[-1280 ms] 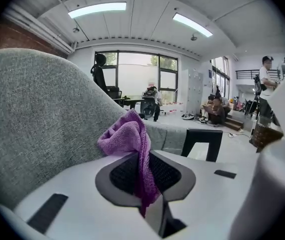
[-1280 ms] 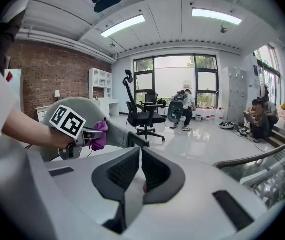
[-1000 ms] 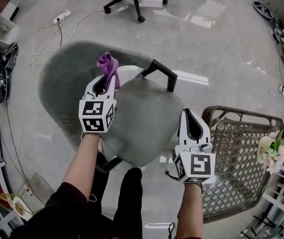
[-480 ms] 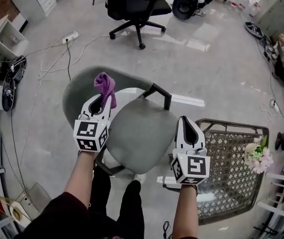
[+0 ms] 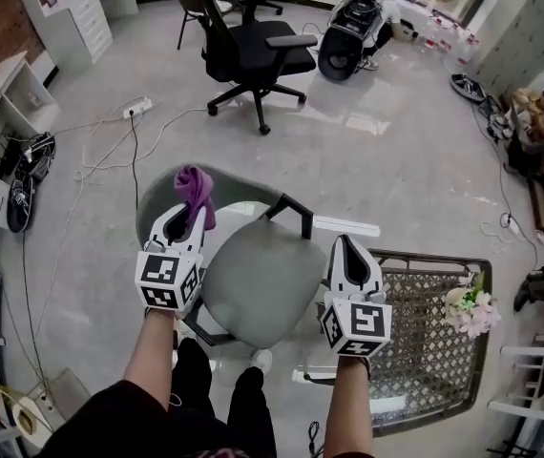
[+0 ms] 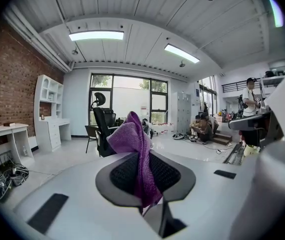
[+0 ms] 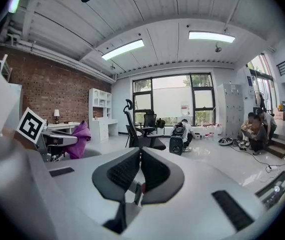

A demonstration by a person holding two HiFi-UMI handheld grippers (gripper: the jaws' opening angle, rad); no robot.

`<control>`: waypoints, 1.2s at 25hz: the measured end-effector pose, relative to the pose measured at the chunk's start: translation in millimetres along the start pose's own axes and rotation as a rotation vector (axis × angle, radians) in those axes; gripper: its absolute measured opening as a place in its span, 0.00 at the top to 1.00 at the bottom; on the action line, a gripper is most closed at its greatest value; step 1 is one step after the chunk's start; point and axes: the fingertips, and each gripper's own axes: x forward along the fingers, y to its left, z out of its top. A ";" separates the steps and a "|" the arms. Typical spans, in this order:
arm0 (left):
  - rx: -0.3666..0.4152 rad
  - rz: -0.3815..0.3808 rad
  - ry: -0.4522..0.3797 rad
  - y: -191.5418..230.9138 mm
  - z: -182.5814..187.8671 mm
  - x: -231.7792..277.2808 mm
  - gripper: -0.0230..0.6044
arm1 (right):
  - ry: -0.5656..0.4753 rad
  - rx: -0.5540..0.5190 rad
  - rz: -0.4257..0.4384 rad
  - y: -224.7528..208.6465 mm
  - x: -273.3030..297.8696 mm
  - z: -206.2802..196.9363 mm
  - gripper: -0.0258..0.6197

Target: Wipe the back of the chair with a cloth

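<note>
A grey chair stands below me in the head view, its curved back [image 5: 154, 201] to the left of the round seat [image 5: 258, 277]. My left gripper [image 5: 194, 210] hovers over the back's top edge, shut on a purple cloth [image 5: 194, 185] that sticks up from the jaws. The left gripper view shows that cloth [image 6: 132, 141] pinched and draped between the black pads of the left gripper [image 6: 143, 160]. My right gripper [image 5: 345, 247] is to the right of the seat, shut with nothing held; the right gripper [image 7: 139, 158] has its pads together. From there the cloth [image 7: 80, 138] shows at the left.
A black armrest [image 5: 292, 210] rises behind the seat. A wire-mesh chair [image 5: 429, 327] with flowers [image 5: 472, 309] stands right of me. A black office chair [image 5: 253, 53] is farther off, cables and a power strip [image 5: 135, 111] lie left, white shelves [image 5: 0, 127] line the left wall.
The head view has pulled up and back, so the chair looks smaller and more of the room shows. Both grippers keep their places by the chair; the left still holds the cloth.
</note>
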 end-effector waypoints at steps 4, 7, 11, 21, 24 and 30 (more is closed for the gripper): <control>0.005 0.008 -0.028 3.2 25.5 -16.1 0.85 | -0.024 -0.002 -0.001 1.9 -8.1 24.2 0.92; 0.032 0.009 -0.038 5.1 40.2 -25.4 0.85 | -0.034 0.004 -0.006 4.1 -12.8 36.8 0.92; 0.032 0.007 -0.056 9.6 55.8 -38.0 0.85 | -0.045 0.002 -0.025 2.9 -24.4 50.9 0.92; 0.060 -0.007 -0.113 10.1 96.4 -69.1 0.85 | -0.092 -0.005 -0.057 8.8 -47.5 88.1 0.92; 0.076 -0.005 -0.139 12.9 112.2 -77.7 0.85 | -0.104 -0.027 -0.059 14.9 -50.1 99.4 0.92; 0.095 0.008 -0.176 18.3 133.6 -99.9 0.85 | -0.124 -0.021 -0.058 28.4 -61.5 113.0 0.92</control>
